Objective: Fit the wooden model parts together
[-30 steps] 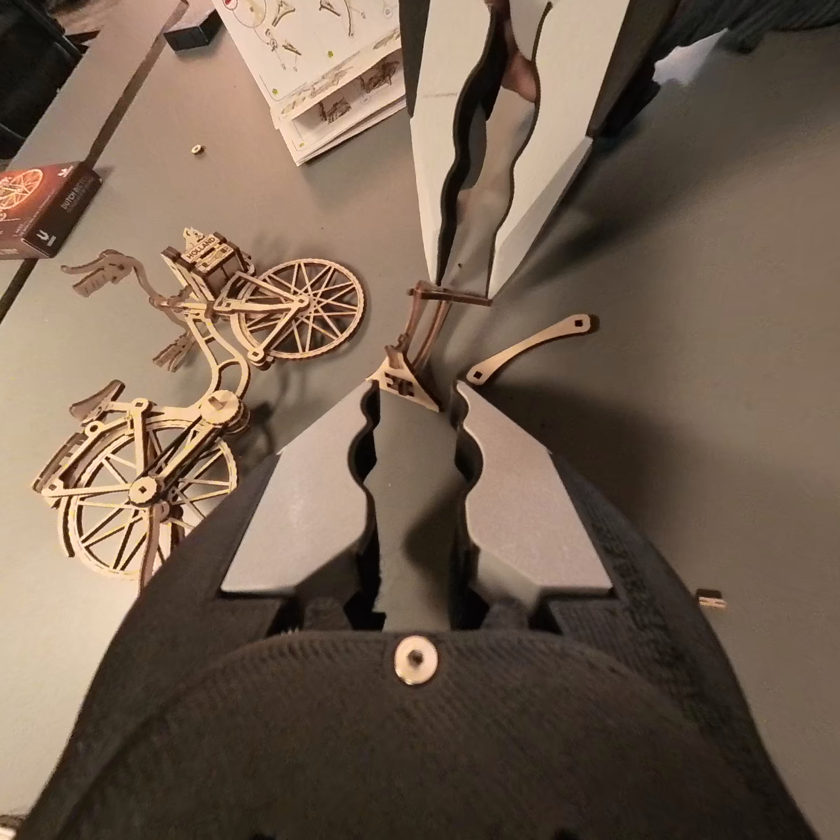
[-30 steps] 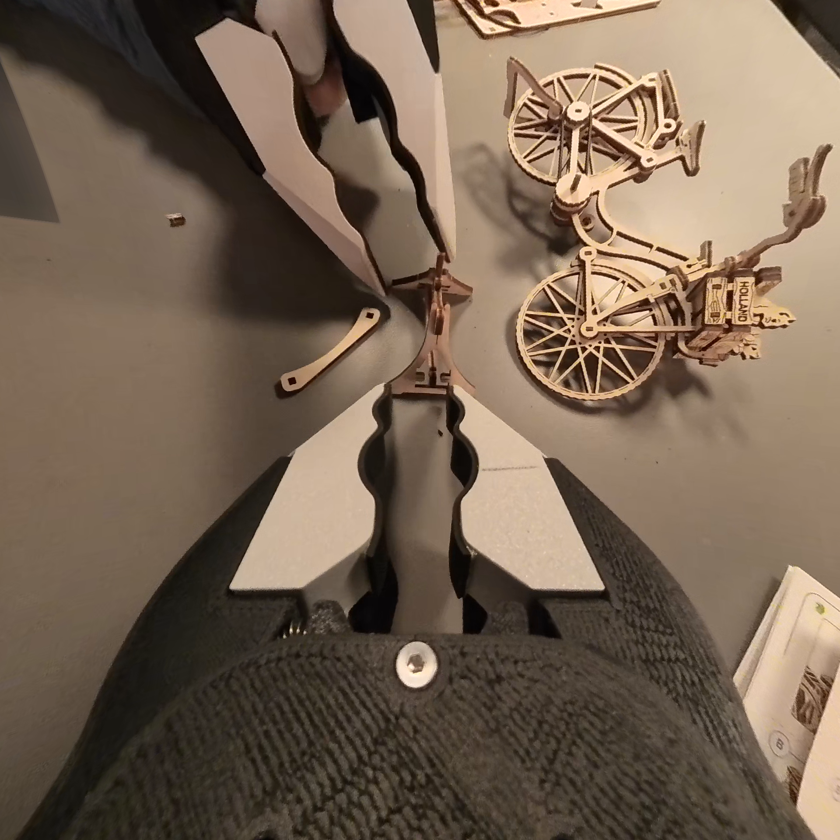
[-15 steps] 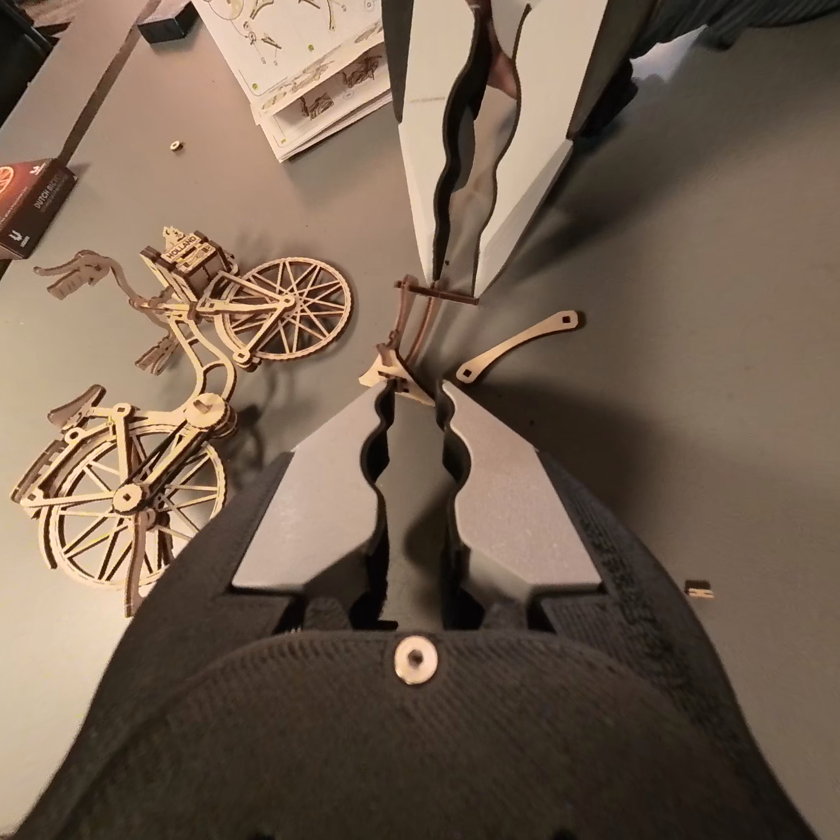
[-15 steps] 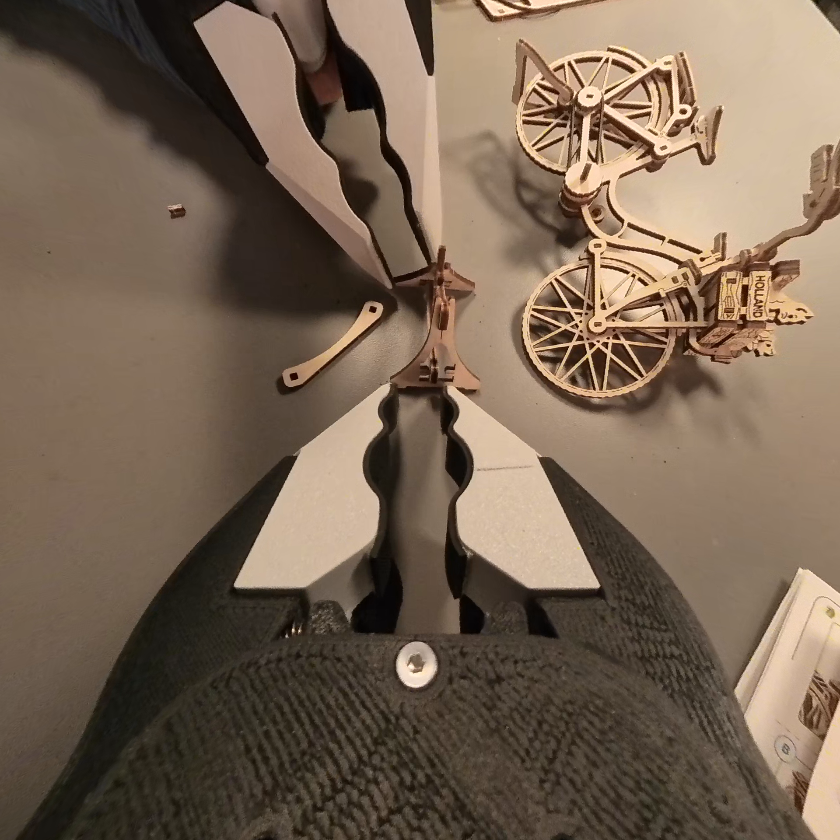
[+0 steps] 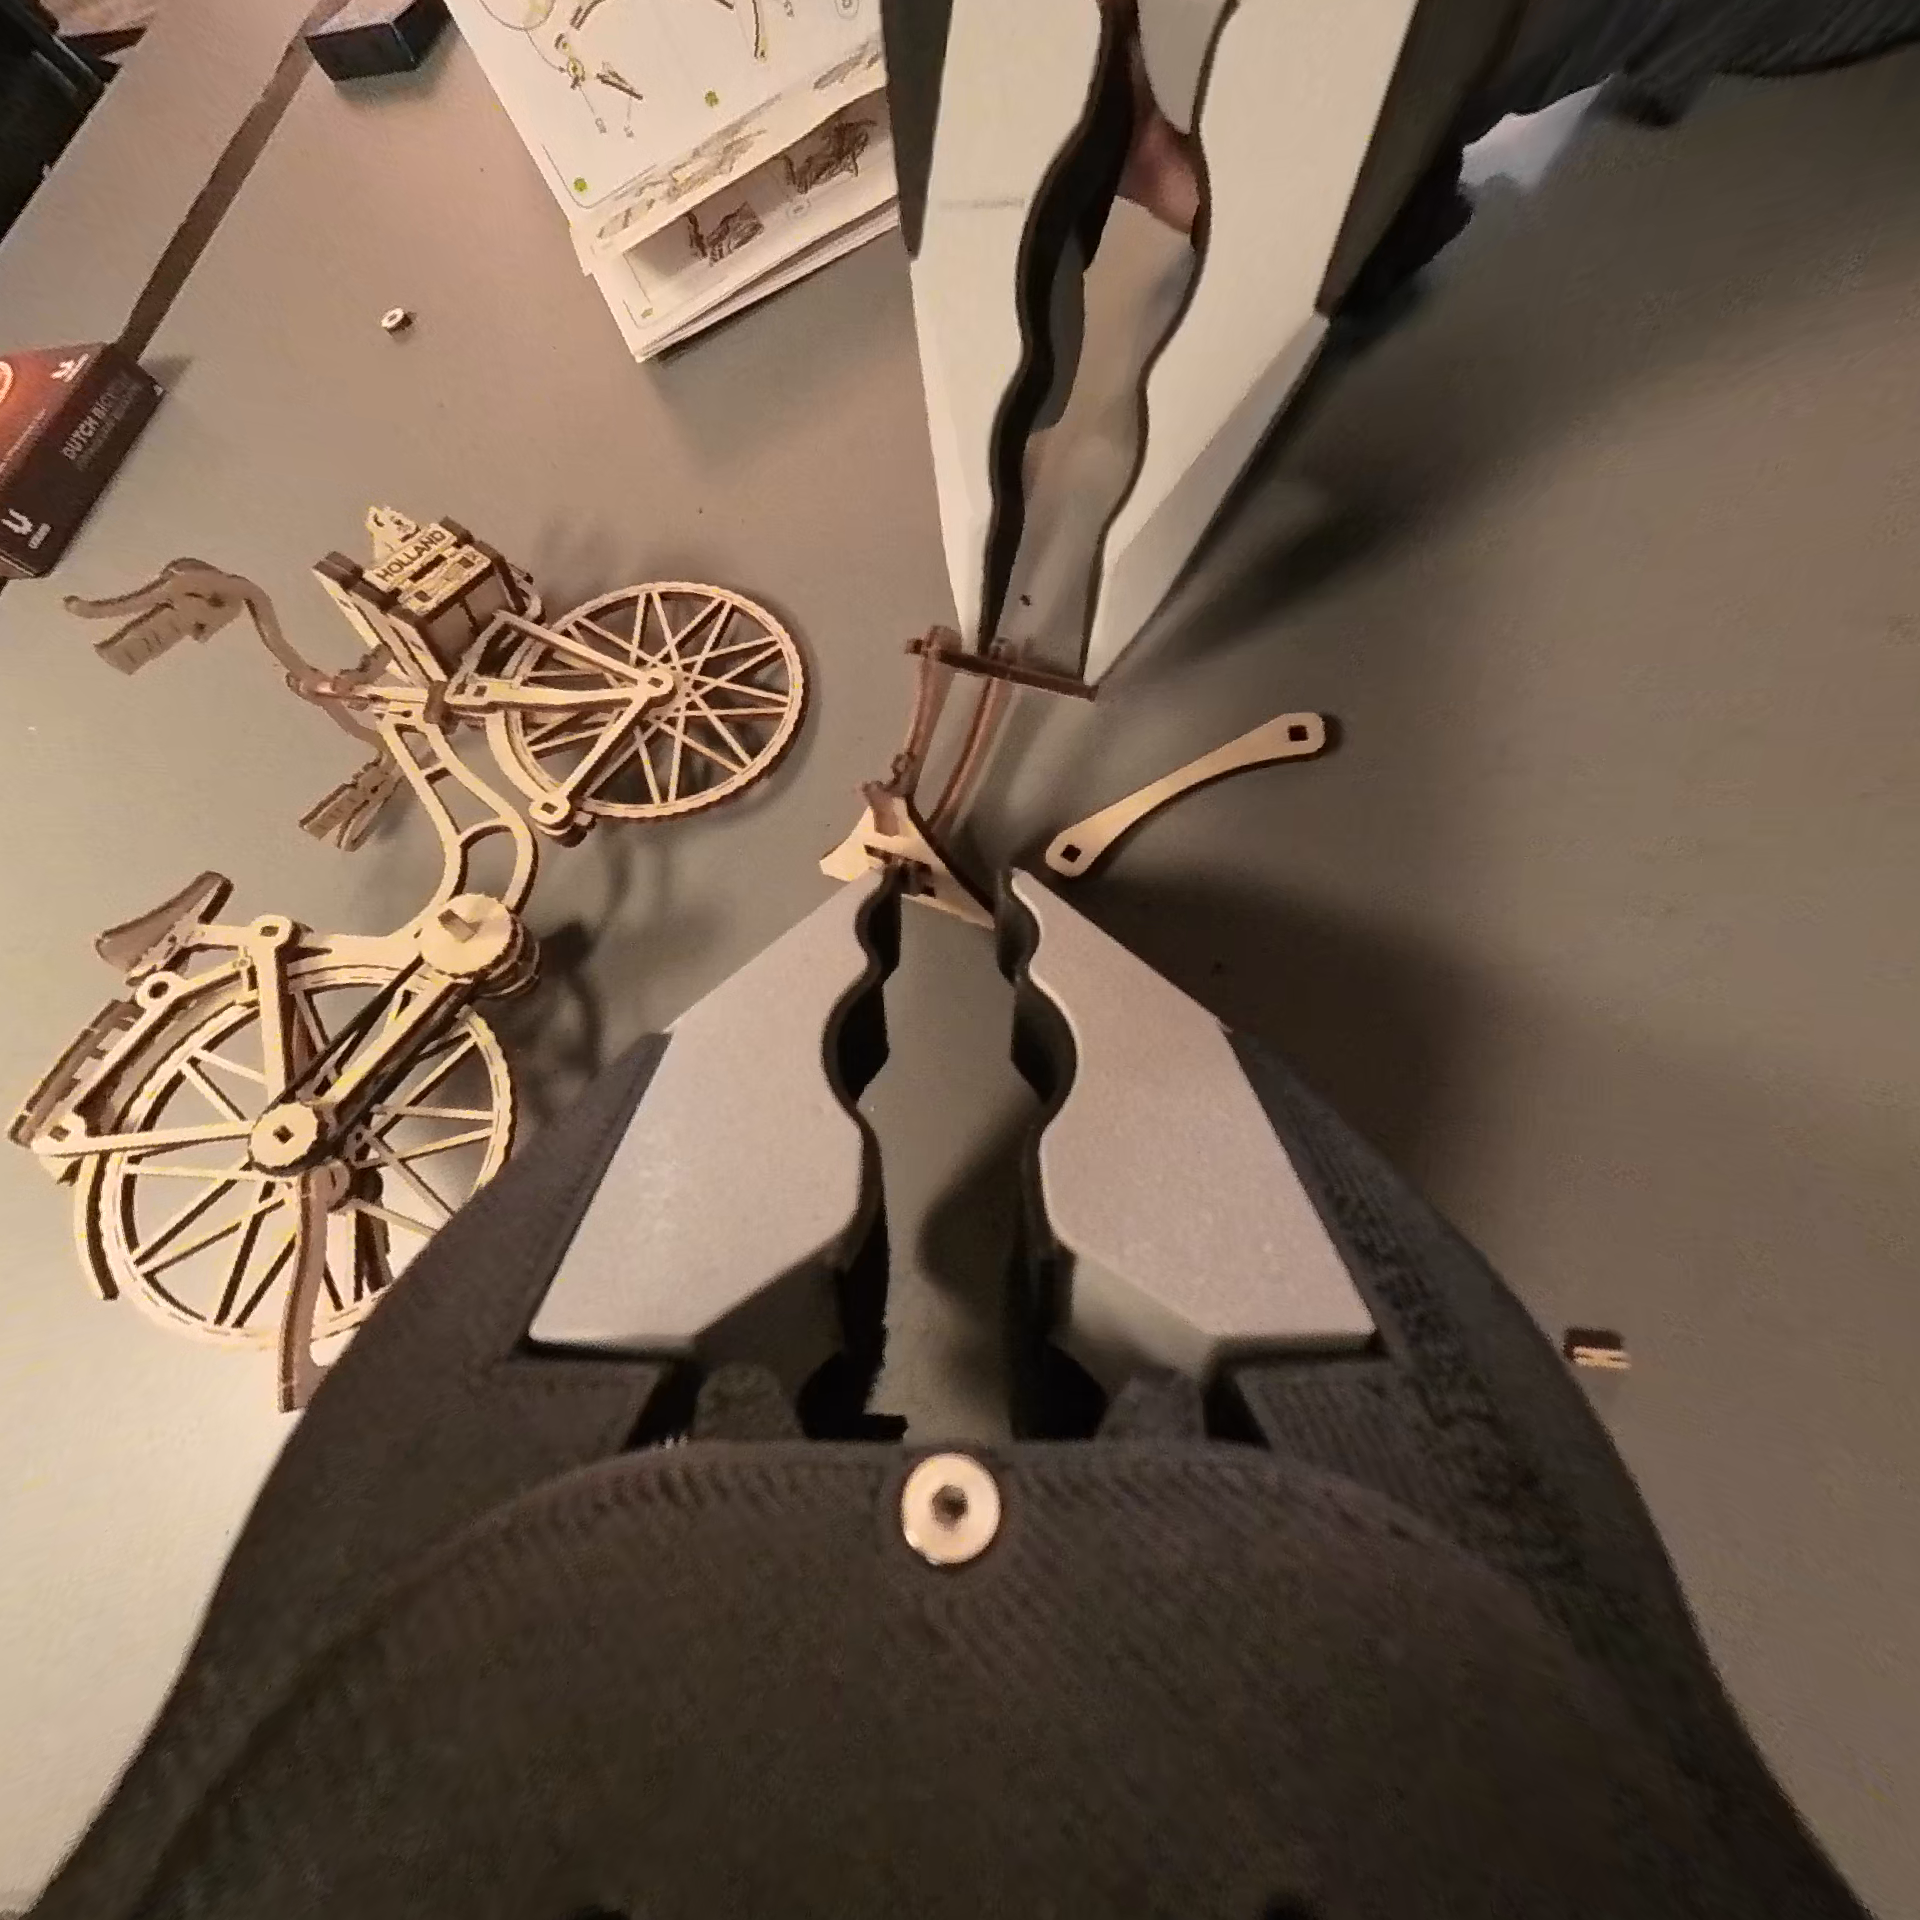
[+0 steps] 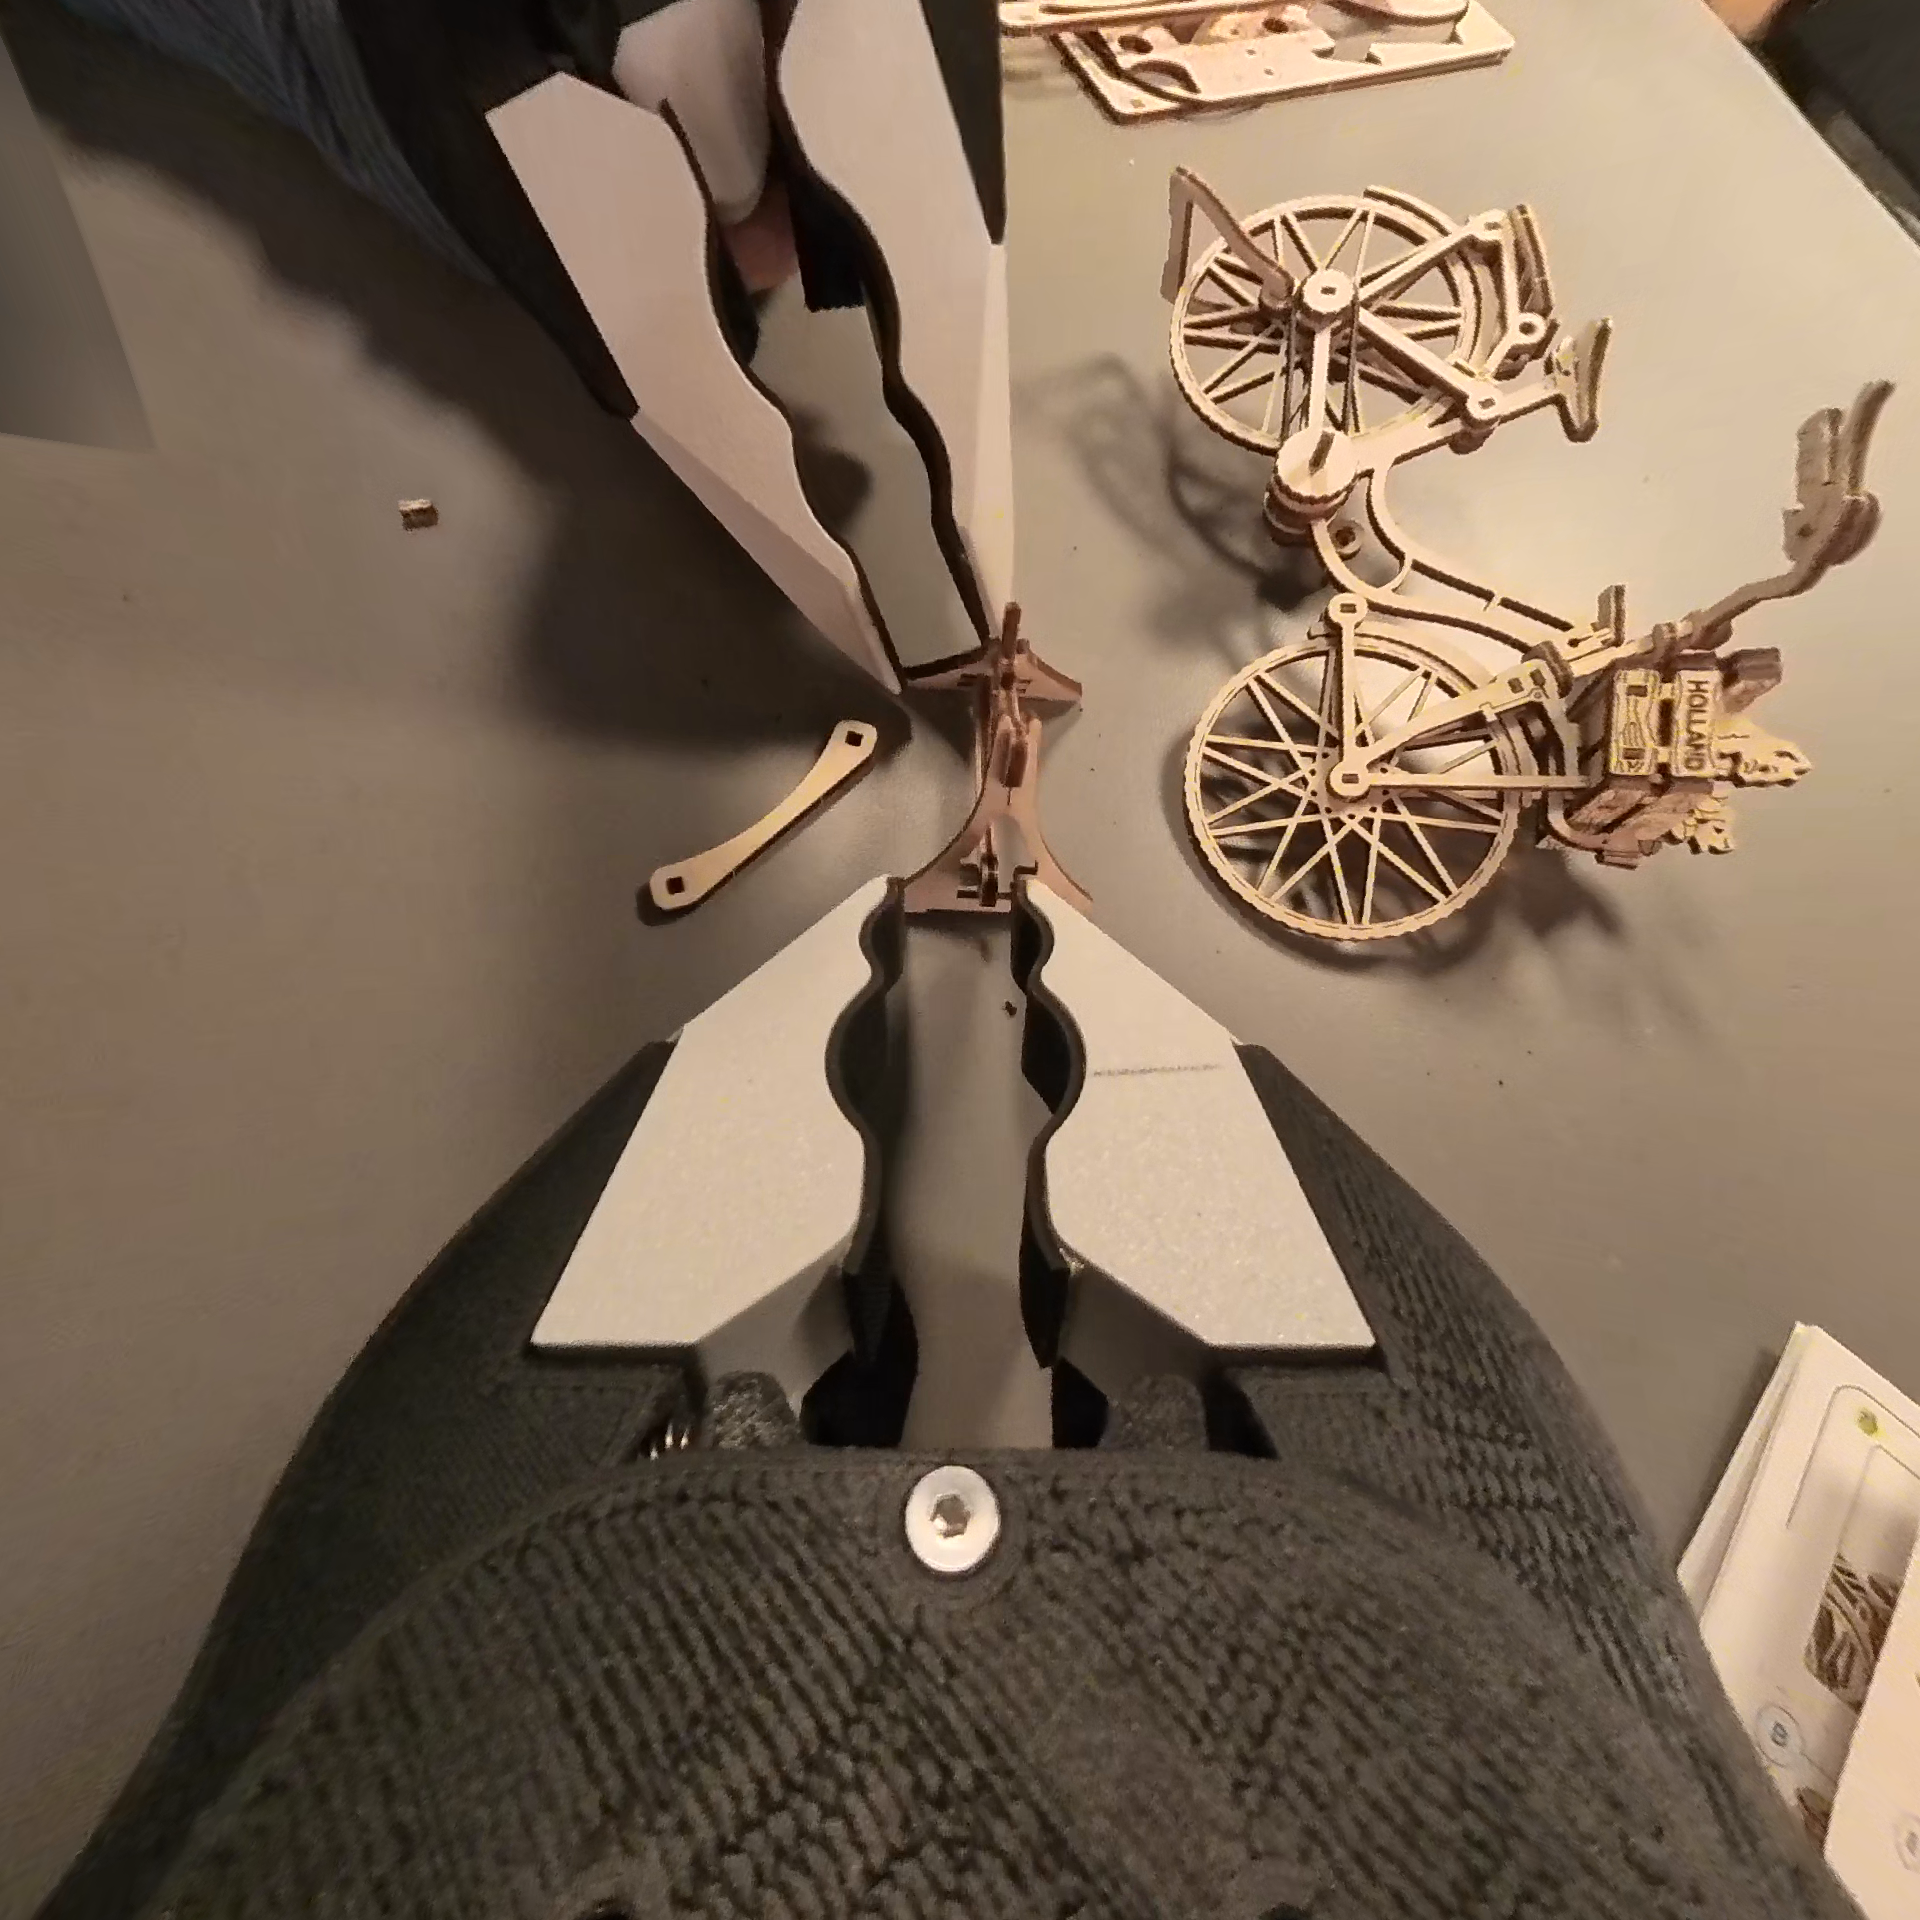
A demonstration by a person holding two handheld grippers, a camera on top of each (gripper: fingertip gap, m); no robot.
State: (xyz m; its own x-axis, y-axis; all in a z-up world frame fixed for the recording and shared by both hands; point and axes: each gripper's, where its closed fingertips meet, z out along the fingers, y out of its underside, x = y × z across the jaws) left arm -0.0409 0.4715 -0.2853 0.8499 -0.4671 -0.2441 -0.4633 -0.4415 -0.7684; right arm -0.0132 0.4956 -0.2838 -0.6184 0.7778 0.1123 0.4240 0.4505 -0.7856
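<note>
Now each tool [image 5: 940,891] [image 6: 961,902] pinches one end of the small curved wooden assembly [image 6: 1003,774].

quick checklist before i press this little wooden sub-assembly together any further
1. Left gripper gripping one end of the curved sub-assembly: ok.
2. Right gripper gripping the other end: ok.
3. Sub-assembly off the table: cannot tell.
4. Loose curved strut clear of both grippers: ok.
5. Bicycle model out of the way: ok.
6. Joint fully seated: cannot tell.
</note>
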